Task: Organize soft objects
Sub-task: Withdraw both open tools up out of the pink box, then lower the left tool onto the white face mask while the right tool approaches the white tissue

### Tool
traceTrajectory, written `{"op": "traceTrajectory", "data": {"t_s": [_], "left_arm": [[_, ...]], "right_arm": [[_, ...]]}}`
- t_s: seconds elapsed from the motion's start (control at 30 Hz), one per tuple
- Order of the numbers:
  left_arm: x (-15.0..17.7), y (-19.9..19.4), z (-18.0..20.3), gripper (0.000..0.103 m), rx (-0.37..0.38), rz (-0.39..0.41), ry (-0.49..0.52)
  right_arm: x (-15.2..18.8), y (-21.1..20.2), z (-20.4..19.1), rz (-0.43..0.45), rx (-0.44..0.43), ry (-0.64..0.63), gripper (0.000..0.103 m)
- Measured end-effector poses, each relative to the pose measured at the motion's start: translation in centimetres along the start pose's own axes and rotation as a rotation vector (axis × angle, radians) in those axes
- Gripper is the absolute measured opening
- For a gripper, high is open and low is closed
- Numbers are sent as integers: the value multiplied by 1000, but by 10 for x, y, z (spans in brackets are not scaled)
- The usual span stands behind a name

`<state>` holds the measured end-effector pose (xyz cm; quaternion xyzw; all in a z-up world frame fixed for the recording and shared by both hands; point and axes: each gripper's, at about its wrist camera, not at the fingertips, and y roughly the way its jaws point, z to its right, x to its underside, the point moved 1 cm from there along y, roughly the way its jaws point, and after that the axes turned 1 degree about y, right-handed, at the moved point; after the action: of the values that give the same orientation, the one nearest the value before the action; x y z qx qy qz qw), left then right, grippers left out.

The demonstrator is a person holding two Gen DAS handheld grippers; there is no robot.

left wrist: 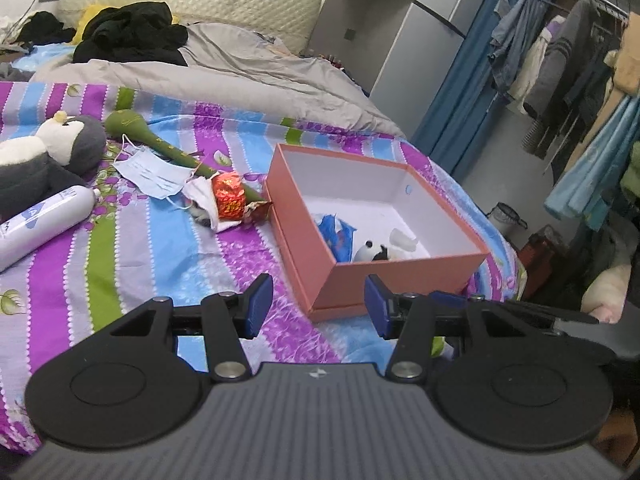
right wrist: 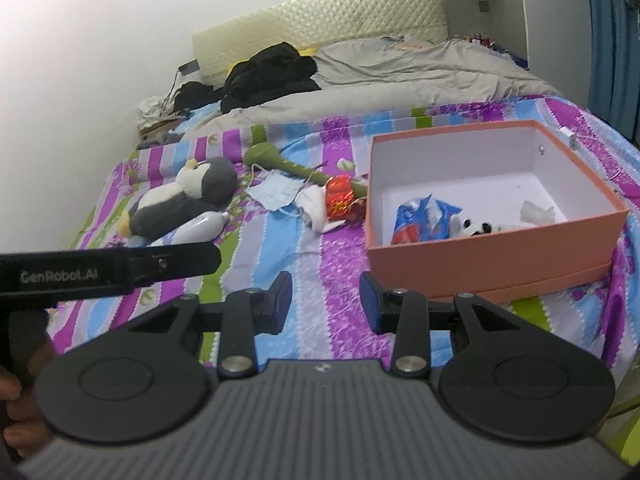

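A salmon-pink open box (left wrist: pixel 404 282) (right wrist: pixel 496 256) sits on the striped bedspread. Inside lie a small panda toy (left wrist: pixel 370 251) (right wrist: pixel 476 227), a blue wrapper (left wrist: pixel 336 236) (right wrist: pixel 424 220) and a crumpled white tissue (left wrist: pixel 404 240) (right wrist: pixel 538 212). Left of the box lie a red foil packet (left wrist: pixel 229 196) (right wrist: pixel 339 197), a green soft stick (left wrist: pixel 160 142) (right wrist: pixel 288 164), a blue face mask (left wrist: pixel 154 174) (right wrist: pixel 276 192), a white cloth (left wrist: pixel 204 200) (right wrist: pixel 316 210) and a grey penguin plush (left wrist: pixel 52 152) (right wrist: pixel 188 196). My left gripper (left wrist: pixel 319 306) hovers open before the box's near corner, holding nothing. My right gripper (right wrist: pixel 326 302) stands open and empty over the bedspread, left of the box.
A white spray bottle (left wrist: pixel 38 222) (right wrist: pixel 202 226) lies by the penguin. A grey duvet (left wrist: pixel 248 68) (right wrist: pixel 400 76) and black clothes (left wrist: pixel 132 34) (right wrist: pixel 268 74) fill the head of the bed. Hanging clothes (left wrist: pixel 560 60) stand right of the bed. The left gripper's body (right wrist: pixel 104 270) crosses the right wrist view.
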<state>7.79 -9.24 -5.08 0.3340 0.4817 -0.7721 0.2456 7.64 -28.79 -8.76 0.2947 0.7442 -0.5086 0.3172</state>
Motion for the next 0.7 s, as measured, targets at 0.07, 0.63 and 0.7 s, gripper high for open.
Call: {"op": "traceTrajectory", "data": {"t_s": [0.07, 0.63, 0.7], "left_arm": [[5, -3, -3, 57, 0, -5, 12], [41, 2, -51, 57, -64, 5, 2], [43, 6, -54, 57, -71, 3, 1]], "right_arm": [[4, 4, -5, -7, 1, -2, 40], [44, 33, -26, -8, 18, -30, 40], [45, 38, -28, -10, 20, -40, 40]]}}
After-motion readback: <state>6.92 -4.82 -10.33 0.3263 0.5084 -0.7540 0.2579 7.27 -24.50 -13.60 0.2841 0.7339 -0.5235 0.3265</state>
